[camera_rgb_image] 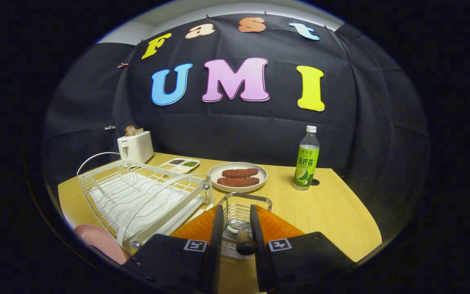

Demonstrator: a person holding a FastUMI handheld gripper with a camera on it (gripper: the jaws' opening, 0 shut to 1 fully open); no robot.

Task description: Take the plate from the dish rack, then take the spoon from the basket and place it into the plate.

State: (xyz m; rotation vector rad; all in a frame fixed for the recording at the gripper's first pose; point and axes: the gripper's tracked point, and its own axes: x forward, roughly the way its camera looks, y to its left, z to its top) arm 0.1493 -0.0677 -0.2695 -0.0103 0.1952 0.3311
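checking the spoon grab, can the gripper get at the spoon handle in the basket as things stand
Probably yes. The spoon handle's dark end stands up out of the wire basket, already between the open gripper fingers, with nothing over it. Whether both fingers touch it is unclear.

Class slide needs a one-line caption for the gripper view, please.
Gripper fingers straddle the spoon's dark handle in the wire basket, beside an empty dish rack.

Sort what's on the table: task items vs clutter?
Task items: dish rack; pink plate beside it; wire basket; spoon, its dark handle end between the gripper fingers, not visibly pinched.

Clutter: toaster; seasoning tray; plate of meat patties; green bottle.
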